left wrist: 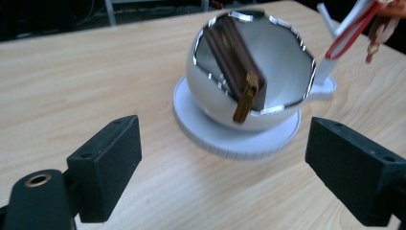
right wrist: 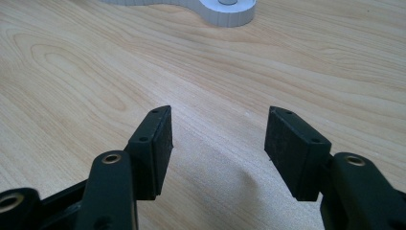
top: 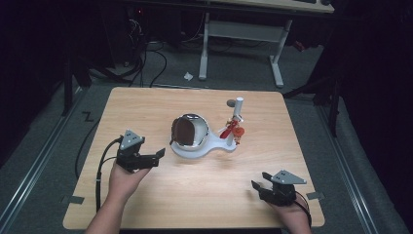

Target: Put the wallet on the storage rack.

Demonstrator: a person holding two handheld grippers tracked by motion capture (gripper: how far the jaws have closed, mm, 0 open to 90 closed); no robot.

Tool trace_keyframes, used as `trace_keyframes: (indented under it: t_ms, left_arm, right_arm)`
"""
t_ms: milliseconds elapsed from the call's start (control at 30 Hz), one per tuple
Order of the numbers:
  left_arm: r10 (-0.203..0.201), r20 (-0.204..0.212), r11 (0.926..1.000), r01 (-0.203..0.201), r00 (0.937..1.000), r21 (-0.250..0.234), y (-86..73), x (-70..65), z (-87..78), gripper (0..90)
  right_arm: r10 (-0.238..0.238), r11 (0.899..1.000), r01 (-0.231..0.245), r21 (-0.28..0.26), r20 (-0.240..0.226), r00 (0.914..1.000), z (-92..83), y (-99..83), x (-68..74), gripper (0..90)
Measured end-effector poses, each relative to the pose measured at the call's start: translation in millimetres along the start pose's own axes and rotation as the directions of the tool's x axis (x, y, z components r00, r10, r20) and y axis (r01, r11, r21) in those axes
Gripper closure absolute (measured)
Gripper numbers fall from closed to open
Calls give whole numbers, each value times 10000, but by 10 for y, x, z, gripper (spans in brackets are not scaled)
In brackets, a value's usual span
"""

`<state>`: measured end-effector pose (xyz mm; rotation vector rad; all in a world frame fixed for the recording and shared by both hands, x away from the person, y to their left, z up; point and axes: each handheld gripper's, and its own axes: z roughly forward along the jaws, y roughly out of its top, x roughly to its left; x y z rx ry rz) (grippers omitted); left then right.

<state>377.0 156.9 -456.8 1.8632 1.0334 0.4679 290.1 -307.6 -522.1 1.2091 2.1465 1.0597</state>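
We aim our left gripper [top: 157, 157] at the brown wallet [left wrist: 237, 72], which sits tilted inside the shiny bowl [left wrist: 282, 62] on the white stand [left wrist: 230, 141] mid-table; jaws spread wide, holding nothing, likely to fit around the wallet's end. Our right gripper [top: 257, 187] rests near the table [top: 146, 105] front edge, well apart, jaws partly open and empty, probably just parked. Red keys [top: 234, 130] hang from the stand's post.

Pale wooden desk [top: 146, 209] under the left gripper [top: 158, 157]. Well ahead of it, near the desk's far edge, a small grey disc [top: 230, 103]. Beyond, on grey floor [top: 243, 80]: black cables [top: 164, 63], white paper scrap [top: 188, 76], white table legs [top: 204, 48].
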Motion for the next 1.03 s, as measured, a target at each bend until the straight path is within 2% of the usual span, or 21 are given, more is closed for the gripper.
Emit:
trace_keyframes:
  t_ms: [300, 567, 633, 700, 733, 800, 933, 1033]
  left_arm:
    - [47, 40, 9974, -50, 10000, 714, -390, 39, -1, 134]
    - [439, 83, 9849, -447, 9990, 1672, -787, 19, -58, 139]
    - [549, 43, 9842, -549, 9985, 1683, -895, -2, -105, 142]
    - [345, 215, 9844, -377, 9992, 1719, -996, -20, -148, 145]
    - [281, 303, 9825, -332, 9991, 1831, -1009, -25, -158, 145]
    - [455, 343, 9833, -509, 9984, 1747, -1002, -37, -193, 145]
    - [229, 384, 9878, -286, 9990, 1532, -991, 9, -218, 149]
    - [237, 384, 9872, -294, 9990, 1569, -1008, 40, -219, 149]
  right_arm:
    - [-65, 10000, 65, 74, -1, 10000, 16, -5, 18, 424]
    - [-146, 9998, 147, 154, -44, 9999, 36, -10, 39, 425]
    - [-162, 9997, 162, 157, -19, 9999, 42, -13, 44, 425]
    - [-202, 9996, 202, 206, 3, 9998, 43, -16, 52, 425]
    - [-212, 9995, 211, 226, 41, 9998, 43, -16, 58, 425]
    - [-229, 9994, 227, 247, 89, 9997, 46, -13, 64, 425]
    - [-173, 9994, 168, 316, 165, 9997, 62, -10, 66, 424]
    - [-172, 9992, 164, 361, 222, 9996, 76, -7, 78, 424]
